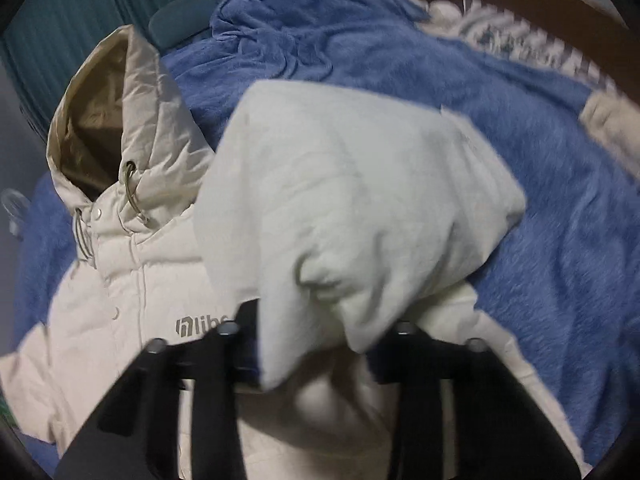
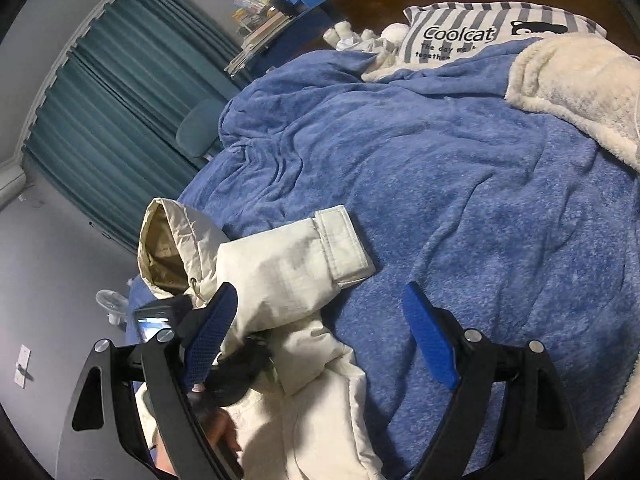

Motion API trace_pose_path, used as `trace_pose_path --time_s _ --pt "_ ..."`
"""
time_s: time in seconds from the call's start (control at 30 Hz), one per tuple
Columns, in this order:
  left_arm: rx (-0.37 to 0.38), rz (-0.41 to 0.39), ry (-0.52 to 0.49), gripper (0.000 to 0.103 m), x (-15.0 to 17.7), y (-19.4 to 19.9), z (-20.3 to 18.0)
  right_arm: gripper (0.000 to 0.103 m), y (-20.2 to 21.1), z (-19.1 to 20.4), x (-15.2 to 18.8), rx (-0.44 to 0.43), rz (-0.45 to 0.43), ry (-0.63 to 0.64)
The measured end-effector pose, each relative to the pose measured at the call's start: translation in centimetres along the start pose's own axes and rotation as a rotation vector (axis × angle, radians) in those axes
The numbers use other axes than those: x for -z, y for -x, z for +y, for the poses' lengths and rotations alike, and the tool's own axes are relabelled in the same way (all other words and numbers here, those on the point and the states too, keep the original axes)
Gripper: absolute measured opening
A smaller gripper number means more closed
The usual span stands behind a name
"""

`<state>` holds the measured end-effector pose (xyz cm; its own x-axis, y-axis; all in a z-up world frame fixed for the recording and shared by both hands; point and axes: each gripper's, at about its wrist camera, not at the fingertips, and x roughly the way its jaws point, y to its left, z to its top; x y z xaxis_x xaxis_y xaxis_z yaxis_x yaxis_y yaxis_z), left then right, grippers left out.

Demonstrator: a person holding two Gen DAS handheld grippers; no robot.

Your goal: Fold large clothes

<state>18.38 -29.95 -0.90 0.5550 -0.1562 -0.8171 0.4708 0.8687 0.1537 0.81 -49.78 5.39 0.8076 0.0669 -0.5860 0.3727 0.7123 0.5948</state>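
Note:
A cream hooded puffer jacket (image 1: 132,280) lies on a blue fleece blanket (image 1: 540,200); its hood (image 1: 116,120) stands up at the far left. My left gripper (image 1: 320,356) is shut on the jacket's sleeve (image 1: 352,200), lifted and draped over the fingers, which it hides. In the right wrist view the sleeve (image 2: 288,272) with its cuff (image 2: 344,244) hangs across the jacket body (image 2: 320,408), held by the left gripper (image 2: 240,360). My right gripper (image 2: 324,344) is open and empty above the jacket's edge and the blanket (image 2: 480,200).
A striped "Coolcat" pillow (image 2: 480,32) and a cream fleece throw (image 2: 580,92) lie at the bed's far end. Teal curtains (image 2: 120,100), a chair (image 2: 196,128) and a shelf of books (image 2: 260,8) stand beyond the bed's left side.

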Motion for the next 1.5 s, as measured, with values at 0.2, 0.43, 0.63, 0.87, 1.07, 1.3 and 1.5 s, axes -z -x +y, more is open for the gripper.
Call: trace_pose_path --time_s 0.2,0.43,0.63,0.87,1.07,1.3,1.5 --pt "0.159 -0.059 0.235 0.018 0.9 2.9 6.6 0.081 0.0 0.8 0.3 0.01 -0.005 0.032" --pt "0.244 -0.011 0.405 0.017 6.9 3.6 13.5 0.081 -1.1 2.7 1.4 0.029 0.017 0.087" --pt "0.251 0.09 0.422 0.032 12.0 1.4 15.4 0.081 -2.4 4.5 2.8 0.039 0.053 0.148" --pt "0.08 -0.019 0.21 0.074 12.9 5.6 13.3 0.081 -4.1 5.1 3.9 0.058 0.101 0.172" --pt "0.106 -0.118 0.085 0.074 9.5 6.9 10.1 0.081 -4.7 5.9 4.5 0.044 0.116 0.171" --pt "0.045 -0.101 -0.033 0.074 5.9 2.9 6.1 0.081 -4.8 5.8 4.3 0.042 0.121 0.163" --pt "-0.047 -0.096 -0.103 0.065 5.6 0.7 5.1 0.081 -5.4 5.6 4.0 0.034 0.134 0.152"
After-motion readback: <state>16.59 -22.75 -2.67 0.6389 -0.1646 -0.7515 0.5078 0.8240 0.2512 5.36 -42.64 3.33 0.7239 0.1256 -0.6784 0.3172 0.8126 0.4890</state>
